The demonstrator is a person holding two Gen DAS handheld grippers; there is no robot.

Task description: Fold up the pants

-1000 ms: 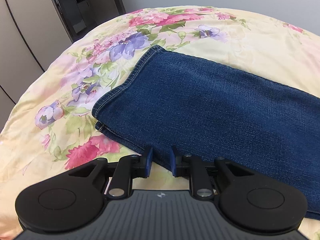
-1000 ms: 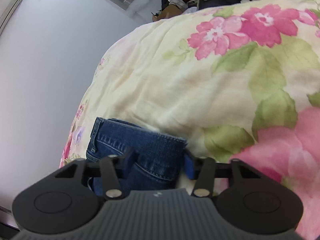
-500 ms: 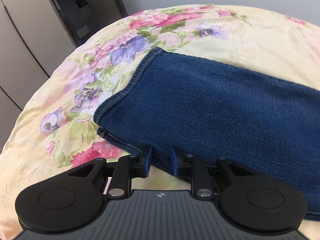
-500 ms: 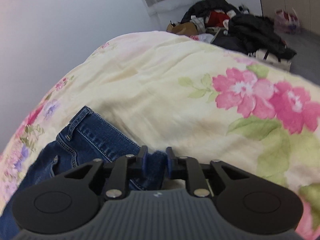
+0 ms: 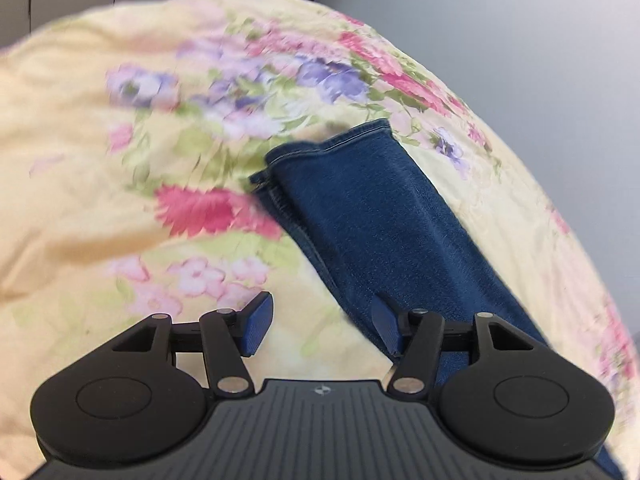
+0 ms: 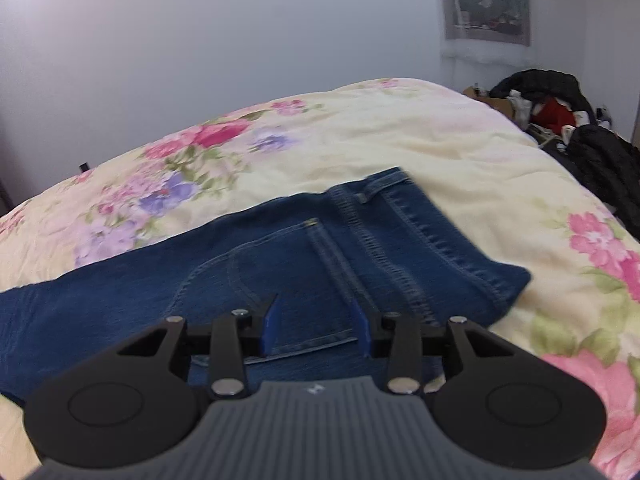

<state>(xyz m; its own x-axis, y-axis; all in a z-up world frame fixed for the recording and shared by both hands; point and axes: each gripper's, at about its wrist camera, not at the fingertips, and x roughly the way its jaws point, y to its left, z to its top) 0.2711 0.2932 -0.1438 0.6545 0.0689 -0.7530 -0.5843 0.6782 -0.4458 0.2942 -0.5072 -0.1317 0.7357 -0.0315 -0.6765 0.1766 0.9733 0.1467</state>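
Floral bedspread (image 5: pixel 100 208) around flat jeans' (image 6: pixel 280 248) edges.

Jeans (image 5: pixel 372 216) are released by both: left gripper (image 5: pixel 324 330) and right gripper (image 6: pixel 316 330) jaws have just been opening, now empty and drawn back above the denim.

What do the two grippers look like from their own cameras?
Both match: the left gripper and right gripper each have a ribbed grey body with a small white mark, two round black discs, black link arms with silver pins, and blue finger pads. No cables or sleeves show.
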